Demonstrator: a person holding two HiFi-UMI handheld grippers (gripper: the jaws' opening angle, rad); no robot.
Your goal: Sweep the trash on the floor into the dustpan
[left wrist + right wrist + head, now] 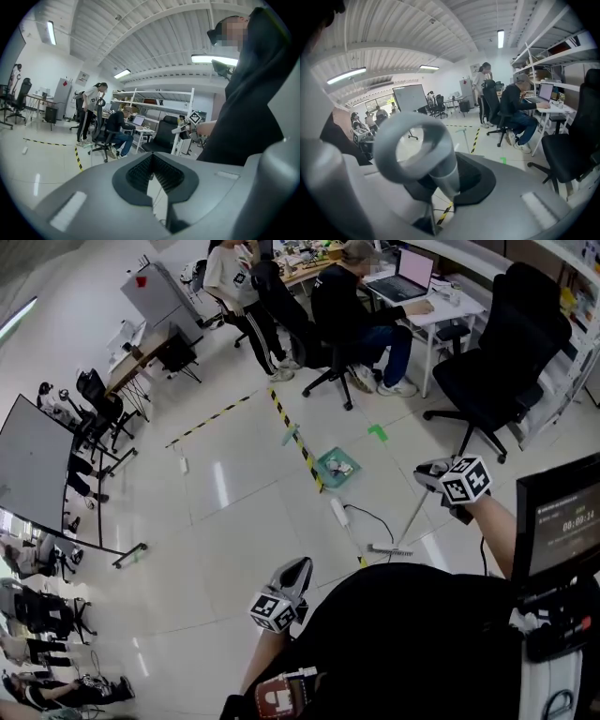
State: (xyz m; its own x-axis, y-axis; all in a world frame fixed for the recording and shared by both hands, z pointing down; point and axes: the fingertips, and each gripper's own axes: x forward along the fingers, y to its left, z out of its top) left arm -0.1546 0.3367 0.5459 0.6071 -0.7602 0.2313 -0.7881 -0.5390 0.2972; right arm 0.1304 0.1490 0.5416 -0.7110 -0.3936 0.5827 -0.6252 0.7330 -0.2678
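Observation:
A green dustpan [336, 466] lies on the floor by the striped tape, with bits of trash inside; its long handle [291, 435] points away. My right gripper [435, 475] is shut on the grey broom handle [412, 514], and the broom head [388, 549] rests on the floor short of the dustpan. In the right gripper view the handle's ring end [443, 164] stands up between the jaws of that gripper [450, 194]. My left gripper [296, 570] hangs low by my body, shut [151, 161] with nothing in it, and from it I see the right gripper [190, 123].
A white power strip [338, 512] with a black cable lies between broom and dustpan. Yellow-black tape [300, 442] crosses the floor. A black office chair [497, 362] stands right, seated and standing people at desks behind, a monitor [558, 521] near right, a whiteboard [33, 465] left.

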